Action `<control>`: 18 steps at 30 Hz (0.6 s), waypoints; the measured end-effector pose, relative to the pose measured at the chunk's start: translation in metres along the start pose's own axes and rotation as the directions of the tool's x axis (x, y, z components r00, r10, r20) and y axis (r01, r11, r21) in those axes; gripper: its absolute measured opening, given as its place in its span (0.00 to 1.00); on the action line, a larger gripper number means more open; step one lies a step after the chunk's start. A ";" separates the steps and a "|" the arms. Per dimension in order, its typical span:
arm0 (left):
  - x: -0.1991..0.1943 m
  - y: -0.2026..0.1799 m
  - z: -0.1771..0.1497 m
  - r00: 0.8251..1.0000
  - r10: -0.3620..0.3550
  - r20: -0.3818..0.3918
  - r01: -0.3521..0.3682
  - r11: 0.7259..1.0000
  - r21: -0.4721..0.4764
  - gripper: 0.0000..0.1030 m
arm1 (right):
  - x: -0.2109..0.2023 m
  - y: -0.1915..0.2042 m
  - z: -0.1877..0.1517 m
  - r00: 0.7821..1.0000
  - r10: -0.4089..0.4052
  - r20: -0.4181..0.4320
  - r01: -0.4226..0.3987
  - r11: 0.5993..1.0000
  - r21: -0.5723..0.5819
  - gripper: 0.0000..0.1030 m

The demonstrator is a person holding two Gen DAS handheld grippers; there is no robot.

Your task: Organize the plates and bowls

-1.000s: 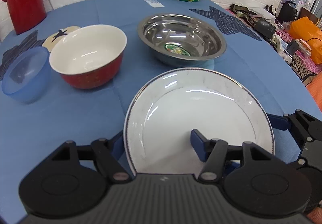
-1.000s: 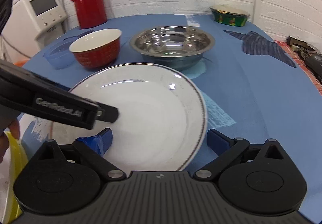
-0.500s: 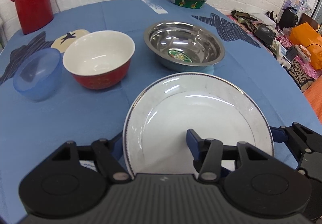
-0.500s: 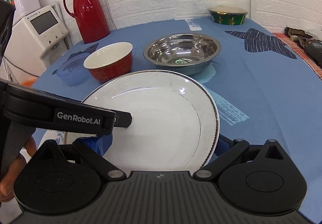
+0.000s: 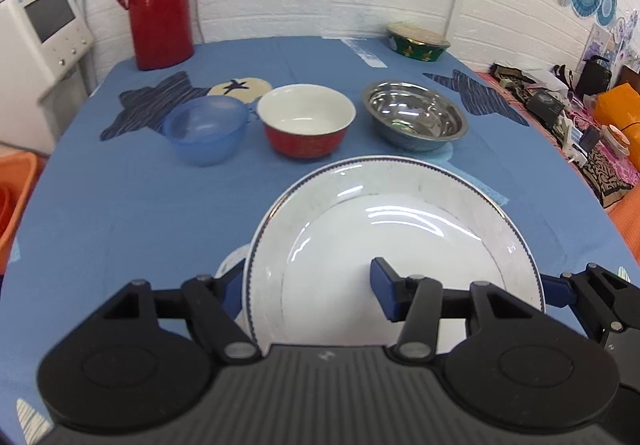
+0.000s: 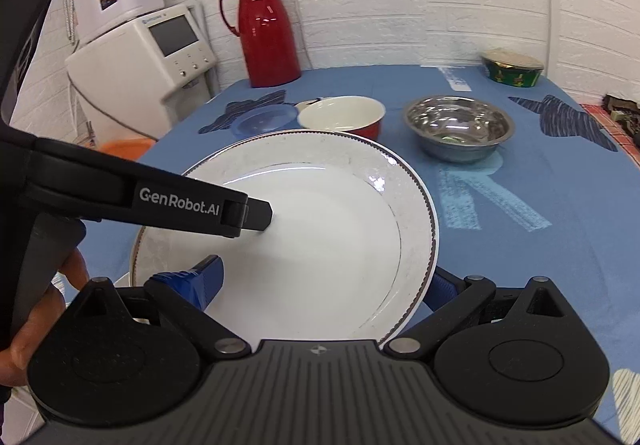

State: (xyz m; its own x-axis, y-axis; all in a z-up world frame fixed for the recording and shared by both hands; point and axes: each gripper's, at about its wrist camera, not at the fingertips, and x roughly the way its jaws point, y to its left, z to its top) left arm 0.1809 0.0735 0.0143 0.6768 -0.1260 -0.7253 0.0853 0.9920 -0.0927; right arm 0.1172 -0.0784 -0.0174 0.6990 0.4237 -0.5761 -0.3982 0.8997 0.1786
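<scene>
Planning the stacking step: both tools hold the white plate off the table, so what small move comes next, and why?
Probably carry the white plate level and set it on bare blue tablecloth. Both tools, left tool and right tool, clamp opposite rims, and the red bowl and steel bowl sit just ahead.

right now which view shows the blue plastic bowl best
The left wrist view: the blue plastic bowl shows whole, left of the red bowl. The right wrist view shows only its rim, behind the white plate.

White plate (image 5: 400, 245) near edge hidden behind gripper bodies; lower plate (image 5: 230, 265) mostly covered.
</scene>
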 end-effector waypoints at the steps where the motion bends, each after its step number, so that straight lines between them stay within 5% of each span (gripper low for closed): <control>1: -0.006 0.006 -0.007 1.000 0.008 -0.002 -0.008 1.000 -0.011 0.50 | -0.002 0.008 -0.004 1.000 0.014 -0.004 -0.014 1.000 -0.005 0.86; 11: -0.042 0.061 -0.083 0.997 0.045 -0.056 -0.052 0.988 -0.144 0.50 | -0.005 0.064 -0.040 0.992 0.104 -0.077 -0.107 0.993 -0.044 0.86; 18: -0.035 0.068 -0.101 0.998 0.031 -0.059 -0.039 0.988 -0.151 0.51 | -0.002 0.065 -0.050 0.990 0.112 -0.087 -0.115 0.993 -0.035 0.84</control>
State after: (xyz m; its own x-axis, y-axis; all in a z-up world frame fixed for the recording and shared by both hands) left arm 0.0891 0.1453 -0.0353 0.6349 -0.0953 -0.7667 -0.0526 0.9847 -0.1660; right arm 0.0604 -0.0255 -0.0445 0.5955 0.5110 -0.6199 -0.4965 0.8407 0.2161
